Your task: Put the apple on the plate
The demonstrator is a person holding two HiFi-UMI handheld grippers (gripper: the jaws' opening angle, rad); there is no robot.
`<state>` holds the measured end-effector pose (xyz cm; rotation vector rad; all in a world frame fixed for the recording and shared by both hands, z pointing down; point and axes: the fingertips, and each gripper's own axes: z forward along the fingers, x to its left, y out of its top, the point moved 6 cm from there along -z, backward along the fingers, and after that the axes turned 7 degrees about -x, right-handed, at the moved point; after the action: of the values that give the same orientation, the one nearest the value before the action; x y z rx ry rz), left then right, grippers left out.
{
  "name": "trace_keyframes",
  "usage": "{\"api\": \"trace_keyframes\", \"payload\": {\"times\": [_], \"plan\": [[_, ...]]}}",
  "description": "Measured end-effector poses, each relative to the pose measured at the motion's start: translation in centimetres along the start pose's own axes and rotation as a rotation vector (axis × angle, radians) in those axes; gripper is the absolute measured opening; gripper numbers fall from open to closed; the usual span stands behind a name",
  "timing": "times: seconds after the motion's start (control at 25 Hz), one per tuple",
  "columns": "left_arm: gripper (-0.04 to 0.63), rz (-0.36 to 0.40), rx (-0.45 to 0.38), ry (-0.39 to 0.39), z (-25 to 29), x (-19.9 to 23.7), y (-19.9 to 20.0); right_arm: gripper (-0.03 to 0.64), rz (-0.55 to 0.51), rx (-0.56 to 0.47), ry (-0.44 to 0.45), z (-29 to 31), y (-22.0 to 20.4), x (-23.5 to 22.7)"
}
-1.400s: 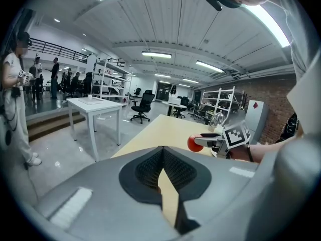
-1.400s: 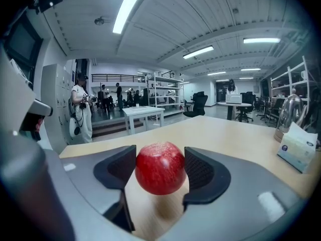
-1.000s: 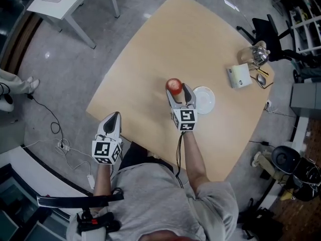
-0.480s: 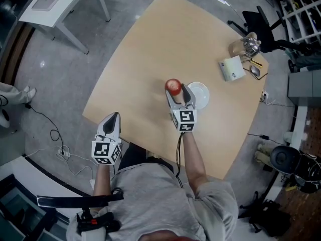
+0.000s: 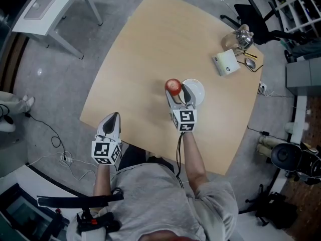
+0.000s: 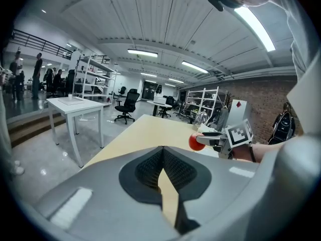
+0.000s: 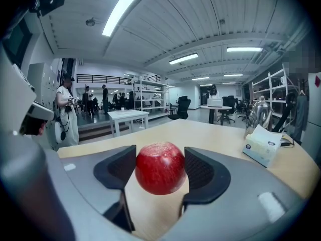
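We've got right tongs (image 5: pixel 178 91) pinching apple (image 5: pixel 173 86) mid-frame; left tongs (image 5: pixel 112 118) pressed together, empty. Shift right over plate (image 5: pixel 197 90), lower gently, then release.

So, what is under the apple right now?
Under the apple, gripped by the right gripper, only bare table shows. The plate sits beside it, partly covered by the gripper.

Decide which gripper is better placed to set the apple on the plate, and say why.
Right: the right gripper holds the apple beside the plate; the left gripper is shut, empty, farther away.
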<state>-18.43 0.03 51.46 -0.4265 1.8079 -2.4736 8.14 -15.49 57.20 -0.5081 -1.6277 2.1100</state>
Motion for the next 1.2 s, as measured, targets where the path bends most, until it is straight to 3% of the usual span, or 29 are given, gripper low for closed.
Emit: {"api": "trace_keyframes", "payload": {"times": [1.2], "plan": [[0.018,0.044,0.037,-0.145,3.7,-3.7,0.6,0.305,0.053,0.005,-0.161,-4.8,-1.3,-5.1]]}}
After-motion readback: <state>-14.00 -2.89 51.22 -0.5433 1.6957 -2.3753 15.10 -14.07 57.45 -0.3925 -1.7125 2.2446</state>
